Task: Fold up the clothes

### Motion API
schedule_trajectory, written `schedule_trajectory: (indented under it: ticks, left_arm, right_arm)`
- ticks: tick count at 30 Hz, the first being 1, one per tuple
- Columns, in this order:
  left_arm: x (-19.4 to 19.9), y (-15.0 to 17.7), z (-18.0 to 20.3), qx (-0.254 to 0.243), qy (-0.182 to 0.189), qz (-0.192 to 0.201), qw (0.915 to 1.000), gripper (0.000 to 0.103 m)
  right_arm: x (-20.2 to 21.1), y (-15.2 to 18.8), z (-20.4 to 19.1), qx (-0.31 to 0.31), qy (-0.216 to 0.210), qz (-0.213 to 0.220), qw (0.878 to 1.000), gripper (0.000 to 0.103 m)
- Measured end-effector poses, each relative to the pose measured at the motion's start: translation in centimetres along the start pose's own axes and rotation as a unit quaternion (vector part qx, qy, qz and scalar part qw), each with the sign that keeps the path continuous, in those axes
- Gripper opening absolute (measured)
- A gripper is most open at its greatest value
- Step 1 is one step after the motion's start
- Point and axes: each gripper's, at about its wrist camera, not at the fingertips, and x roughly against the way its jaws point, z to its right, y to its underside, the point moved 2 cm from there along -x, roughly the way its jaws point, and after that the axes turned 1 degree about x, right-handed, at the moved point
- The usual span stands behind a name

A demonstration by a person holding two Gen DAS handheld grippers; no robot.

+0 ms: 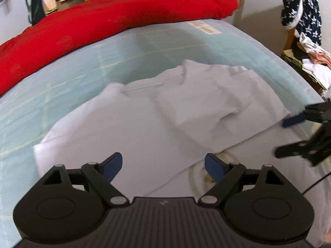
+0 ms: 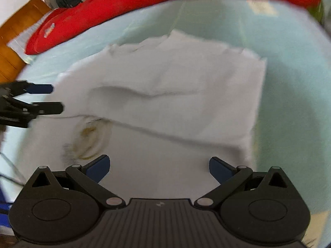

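A white shirt (image 1: pixel 144 124) lies partly folded on the pale blue bed sheet (image 1: pixel 62 78), with a faint round print (image 1: pixel 206 173) showing near its lower layer. It also shows in the right wrist view (image 2: pixel 165 95), print (image 2: pixel 89 136) at lower left. My left gripper (image 1: pixel 163 166) is open and empty just above the shirt's near edge. My right gripper (image 2: pixel 159 168) is open and empty over the shirt's near part. Each gripper appears in the other's view: the right one (image 1: pixel 287 138) at the right edge, the left one (image 2: pixel 55 98) at the left edge, both open.
A red blanket (image 1: pixel 103 20) lies along the far side of the bed. A chair with a dark star-patterned garment (image 1: pixel 302 14) and a pile of clothes (image 1: pixel 314 62) stands at the right. Wooden floor (image 2: pixel 14 33) shows beyond the bed's left edge.
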Motion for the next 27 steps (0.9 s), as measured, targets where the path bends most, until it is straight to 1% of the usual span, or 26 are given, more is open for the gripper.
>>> schedule_trajectory:
  ticks: [2, 4, 5, 8, 9, 12, 14, 17, 21, 23, 25, 27]
  left_arm:
    - [-0.4, -0.5, 1.2, -0.009, 0.007, 0.000, 0.9999, 0.087]
    - [-0.5, -1.0, 2.1, -0.017, 0.011, 0.001, 0.9998, 0.087]
    - [-0.6, -1.2, 2.4, -0.021, 0.013, 0.001, 0.9997, 0.087]
    - [-0.8, -1.6, 2.9, -0.022, 0.014, 0.001, 0.9997, 0.087]
    - [-0.9, -1.8, 2.9, -0.020, 0.014, 0.002, 0.9997, 0.087]
    - [-1.1, -2.1, 3.0, -0.015, 0.012, 0.006, 0.9998, 0.087]
    - [-1.0, -2.4, 3.1, -0.014, 0.010, 0.012, 0.9998, 0.087]
    - [-1.1, -2.7, 3.1, -0.011, 0.008, 0.016, 0.9998, 0.087]
    - [-1.0, -2.6, 3.1, -0.006, 0.004, 0.017, 0.9998, 0.087]
    - [-1.0, -2.4, 2.9, -0.003, 0.002, 0.015, 0.9999, 0.087]
    - [-0.9, -2.2, 2.7, -0.001, 0.000, 0.014, 0.9999, 0.087]
    - [-0.7, -2.0, 2.3, 0.001, -0.001, 0.017, 0.9999, 0.087]
  right_arm:
    - [-0.1, -0.1, 0.2, 0.012, 0.021, 0.030, 0.999, 0.103]
    - [-0.1, 0.2, 0.8, 0.013, 0.058, 0.050, 0.997, 0.103]
    - [0.0, 0.6, 1.5, -0.005, 0.068, 0.053, 0.996, 0.103]
    - [0.7, 2.1, 3.9, -0.075, 0.071, 0.064, 0.993, 0.103]
    - [1.0, 2.3, 4.0, -0.082, 0.077, 0.062, 0.992, 0.103]
    - [2.3, 2.3, 4.2, -0.097, 0.065, 0.061, 0.991, 0.103]
    - [3.3, 2.0, 4.1, -0.094, 0.047, 0.077, 0.991, 0.103]
    - [3.6, 0.3, 3.3, -0.072, 0.024, 0.108, 0.991, 0.103]
    - [1.2, -2.3, 3.5, -0.053, 0.008, 0.119, 0.991, 0.103]
    - [-0.8, -3.1, 4.8, -0.061, 0.001, 0.099, 0.993, 0.103]
    - [-2.3, -3.5, 6.5, -0.070, 0.015, 0.084, 0.994, 0.103]
    - [-1.9, -4.0, 7.5, -0.071, 0.032, 0.092, 0.993, 0.103]
